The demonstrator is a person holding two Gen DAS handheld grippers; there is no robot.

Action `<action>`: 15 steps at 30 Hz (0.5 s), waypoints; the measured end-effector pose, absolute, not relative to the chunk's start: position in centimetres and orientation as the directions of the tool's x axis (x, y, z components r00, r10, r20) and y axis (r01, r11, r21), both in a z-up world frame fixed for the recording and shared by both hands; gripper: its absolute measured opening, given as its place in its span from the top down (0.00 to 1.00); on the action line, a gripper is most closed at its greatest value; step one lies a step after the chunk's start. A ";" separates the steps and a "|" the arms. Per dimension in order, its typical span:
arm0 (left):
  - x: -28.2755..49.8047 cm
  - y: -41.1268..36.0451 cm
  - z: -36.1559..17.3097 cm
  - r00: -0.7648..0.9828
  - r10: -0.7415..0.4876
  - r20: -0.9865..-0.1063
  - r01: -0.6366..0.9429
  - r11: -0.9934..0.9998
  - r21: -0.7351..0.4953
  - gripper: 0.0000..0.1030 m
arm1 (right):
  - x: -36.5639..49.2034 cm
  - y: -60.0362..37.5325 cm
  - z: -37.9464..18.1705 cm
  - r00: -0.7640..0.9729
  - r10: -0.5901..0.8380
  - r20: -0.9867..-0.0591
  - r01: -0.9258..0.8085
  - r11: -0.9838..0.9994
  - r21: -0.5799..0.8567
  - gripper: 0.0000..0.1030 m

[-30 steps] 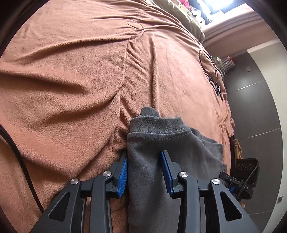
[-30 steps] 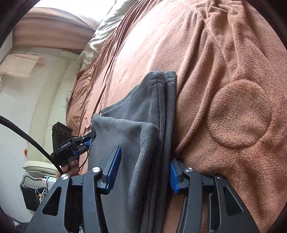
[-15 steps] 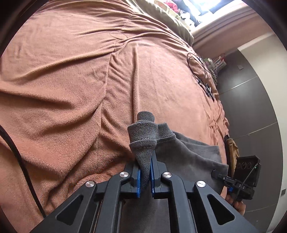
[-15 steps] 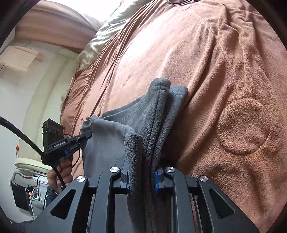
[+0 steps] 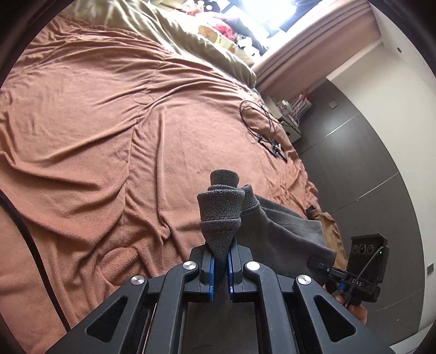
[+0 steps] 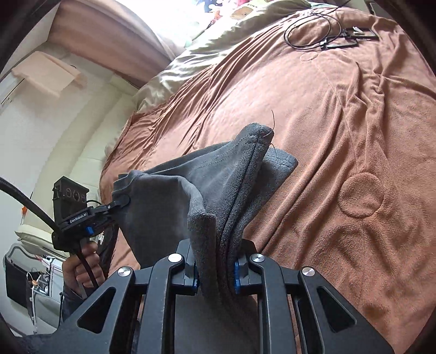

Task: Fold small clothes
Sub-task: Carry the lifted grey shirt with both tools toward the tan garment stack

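Grey fleece garment (image 5: 220,217) now lifted, each hand-held gripper (previously released) grasping it.

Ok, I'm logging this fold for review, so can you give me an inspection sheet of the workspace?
Surface: brown blanket, wrinkled.
Job's things: grey garment, bunched and held between both grippers.
Clutter: olive quilt at the far end.
Grippers: left gripper shut on the garment; right gripper shut on a thicker bunch; both have just been closing.
Cables: black cable looped on the blanket.
Surroundings: bright window, dark wall panels.
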State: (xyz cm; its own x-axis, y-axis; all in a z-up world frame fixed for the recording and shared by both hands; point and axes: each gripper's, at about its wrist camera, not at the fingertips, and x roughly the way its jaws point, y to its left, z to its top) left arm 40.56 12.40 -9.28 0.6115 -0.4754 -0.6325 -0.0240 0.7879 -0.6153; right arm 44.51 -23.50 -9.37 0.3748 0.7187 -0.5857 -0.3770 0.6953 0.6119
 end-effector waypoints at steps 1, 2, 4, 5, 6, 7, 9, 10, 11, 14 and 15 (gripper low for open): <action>40.1 12.2 -8.5 0.620 -0.476 -0.624 -0.014 0.788 -0.615 0.94 | 43.8 -23.7 -8.9 0.384 0.718 -0.581 -0.384 0.696 0.606 0.87; 39.5 12.0 -7.8 0.628 -0.476 -0.616 -0.004 0.789 -0.614 0.94 | 43.1 -23.9 -8.5 0.393 0.716 -0.576 -0.392 0.698 0.600 0.87; 38.4 11.6 -6.3 0.645 -0.478 -0.597 0.017 0.790 -0.613 0.94 | 41.3 -24.2 -7.5 0.414 0.714 -0.565 -0.408 0.700 0.586 0.87; 37.8 11.4 -5.5 0.653 -0.477 -0.589 0.026 0.790 -0.612 0.94 | 40.5 -24.4 -7.1 0.424 0.713 -0.559 -0.416 0.701 0.579 0.87; 37.1 11.3 -4.7 0.662 -0.477 -0.579 0.034 0.790 -0.612 0.94 | 39.6 -24.5 -6.5 0.435 0.711 -0.553 -0.424 0.703 0.571 0.87; 36.5 11.1 -4.0 0.668 -0.479 -0.570 0.040 0.788 -0.614 0.94 | 38.7 -25.0 -6.2 0.442 0.711 -0.547 -0.432 0.703 0.564 0.87; 35.1 10.7 -2.6 0.683 -0.479 -0.551 0.055 0.787 -0.615 0.94 | 36.7 -25.7 -5.3 0.460 0.709 -0.535 -0.445 0.705 0.552 0.87; 34.4 10.5 -1.9 0.690 -0.480 -0.542 0.063 0.786 -0.615 0.94 | 35.7 -26.2 -5.0 0.468 0.708 -0.529 -0.450 0.706 0.546 0.87; 33.5 10.2 -1.2 0.697 -0.480 -0.532 0.073 0.786 -0.614 0.94 | 34.5 -26.8 -4.6 0.477 0.706 -0.523 -0.455 0.708 0.541 0.87; 31.0 9.0 1.0 0.717 -0.478 -0.507 0.106 0.794 -0.599 0.94 | 31.2 -28.5 -3.3 0.503 0.705 -0.499 -0.473 0.708 0.524 0.87; 30.2 8.6 1.8 0.722 -0.477 -0.501 0.116 0.798 -0.592 0.94 | 30.4 -28.7 -2.9 0.512 0.704 -0.492 -0.478 0.710 0.517 0.87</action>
